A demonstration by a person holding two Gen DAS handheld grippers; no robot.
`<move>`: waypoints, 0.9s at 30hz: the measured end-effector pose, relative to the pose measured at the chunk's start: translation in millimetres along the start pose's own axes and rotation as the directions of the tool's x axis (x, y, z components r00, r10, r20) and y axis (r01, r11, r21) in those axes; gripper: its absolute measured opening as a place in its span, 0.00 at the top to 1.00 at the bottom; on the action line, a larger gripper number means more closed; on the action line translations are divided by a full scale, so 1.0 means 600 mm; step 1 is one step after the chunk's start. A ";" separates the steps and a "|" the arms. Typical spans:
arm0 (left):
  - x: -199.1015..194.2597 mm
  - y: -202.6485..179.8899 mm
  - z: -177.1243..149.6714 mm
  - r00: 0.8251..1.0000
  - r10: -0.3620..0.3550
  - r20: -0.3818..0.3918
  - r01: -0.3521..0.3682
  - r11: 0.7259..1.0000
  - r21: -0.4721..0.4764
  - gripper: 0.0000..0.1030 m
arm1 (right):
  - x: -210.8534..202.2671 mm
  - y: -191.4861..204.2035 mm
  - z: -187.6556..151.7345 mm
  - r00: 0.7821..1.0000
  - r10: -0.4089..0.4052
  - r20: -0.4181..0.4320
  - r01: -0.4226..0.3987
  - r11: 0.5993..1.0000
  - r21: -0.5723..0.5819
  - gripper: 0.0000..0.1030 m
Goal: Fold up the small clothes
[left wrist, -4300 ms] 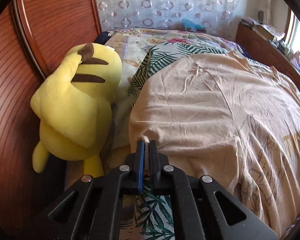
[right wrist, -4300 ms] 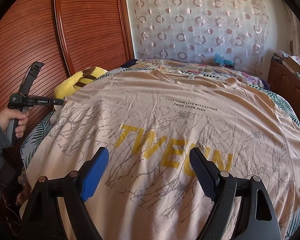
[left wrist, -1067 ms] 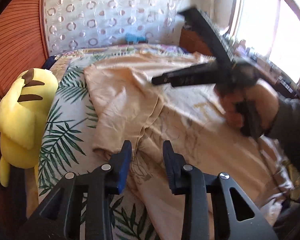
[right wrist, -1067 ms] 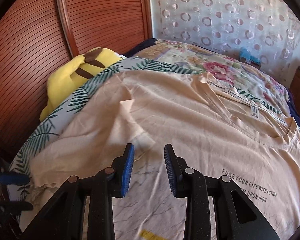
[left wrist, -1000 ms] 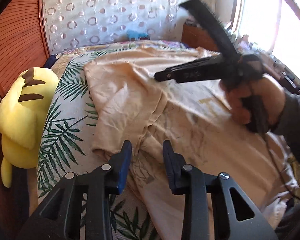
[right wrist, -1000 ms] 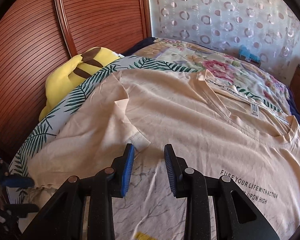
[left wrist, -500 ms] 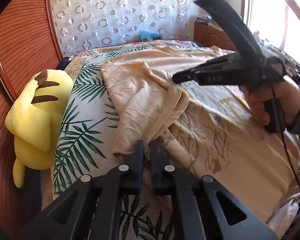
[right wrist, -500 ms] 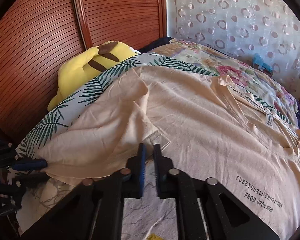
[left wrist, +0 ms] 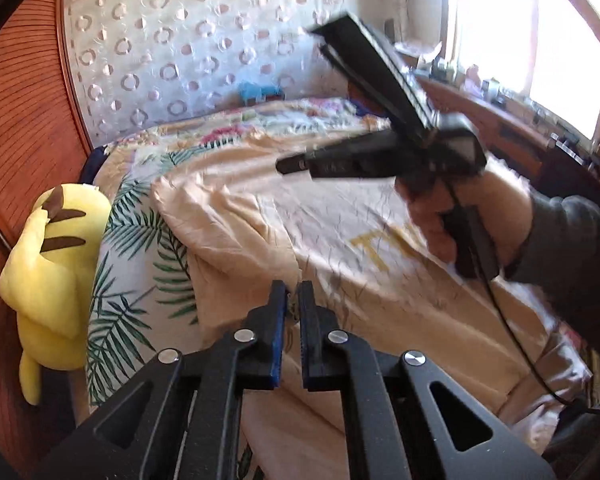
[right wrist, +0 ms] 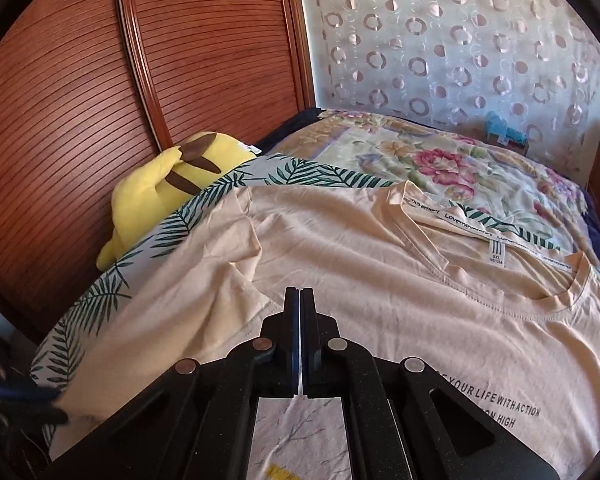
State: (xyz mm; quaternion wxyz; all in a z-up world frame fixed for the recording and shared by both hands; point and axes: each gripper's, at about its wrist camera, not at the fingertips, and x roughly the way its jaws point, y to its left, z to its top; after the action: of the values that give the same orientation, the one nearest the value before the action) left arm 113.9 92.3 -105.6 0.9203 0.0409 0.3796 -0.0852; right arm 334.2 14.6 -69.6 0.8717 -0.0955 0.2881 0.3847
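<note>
yellow plush toy against wooden headboard | leaf-print sheet | circle-pattern curtain

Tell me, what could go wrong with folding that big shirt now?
The left gripper pinches only an edge of the T-shirt, so it could slip out. The right gripper is shut at the sleeve cuff; it may have missed. The cloth bunches there, so the fold may wrinkle.
</note>
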 end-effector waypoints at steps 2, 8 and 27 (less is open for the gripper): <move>0.007 0.002 -0.005 1.000 0.008 -0.018 -0.008 1.000 0.001 0.93 | 0.004 0.001 -0.006 1.000 0.020 -0.005 -0.020 1.000 -0.008 1.00; -0.012 0.028 -0.015 1.000 -0.002 0.014 0.003 0.997 -0.082 0.47 | 0.034 -0.002 -0.010 0.997 0.041 -0.067 -0.043 0.999 -0.018 0.68; 0.006 0.105 -0.053 0.995 0.092 0.049 -0.077 0.966 -0.246 0.28 | 0.027 0.037 0.019 0.997 -0.024 -0.075 0.013 0.989 -0.150 0.97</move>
State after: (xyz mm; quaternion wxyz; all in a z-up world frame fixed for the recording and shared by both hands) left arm 106.1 157.9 -129.7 0.9321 -0.0590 0.3573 0.0003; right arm 331.4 44.1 -68.5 0.8538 -0.1780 0.2910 0.3932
